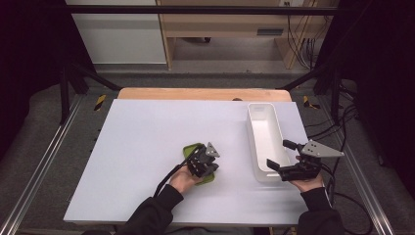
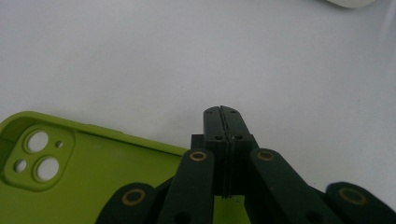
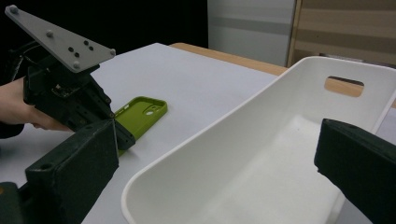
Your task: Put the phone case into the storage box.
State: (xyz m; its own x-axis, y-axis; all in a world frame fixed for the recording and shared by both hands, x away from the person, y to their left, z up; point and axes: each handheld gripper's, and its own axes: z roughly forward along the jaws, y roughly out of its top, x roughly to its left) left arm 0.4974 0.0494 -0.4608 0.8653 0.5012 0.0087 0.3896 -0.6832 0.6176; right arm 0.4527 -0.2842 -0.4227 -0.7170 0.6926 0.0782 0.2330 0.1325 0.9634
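Note:
A lime-green phone case (image 1: 192, 149) lies inside-up on the white table, its camera cut-out (image 2: 37, 161) pointing away from the person. My left gripper (image 1: 210, 169) rests low over the case's near end. Its jaws (image 2: 223, 112) are shut tight together, with the tips past the case's edge over bare table. No part of the case shows between them. In the right gripper view the case (image 3: 140, 112) lies beside the left gripper (image 3: 125, 136). My right gripper (image 1: 280, 154) is open wide at the near end of a white bin (image 1: 254, 142), which is empty.
The long white bin (image 3: 210, 126) has a handle slot (image 3: 343, 86) in its far end and stands along the table's right side. The white tabletop (image 1: 147, 132) ends in a wooden strip (image 1: 195, 94) at the back. Cables (image 1: 342, 132) hang off the right edge.

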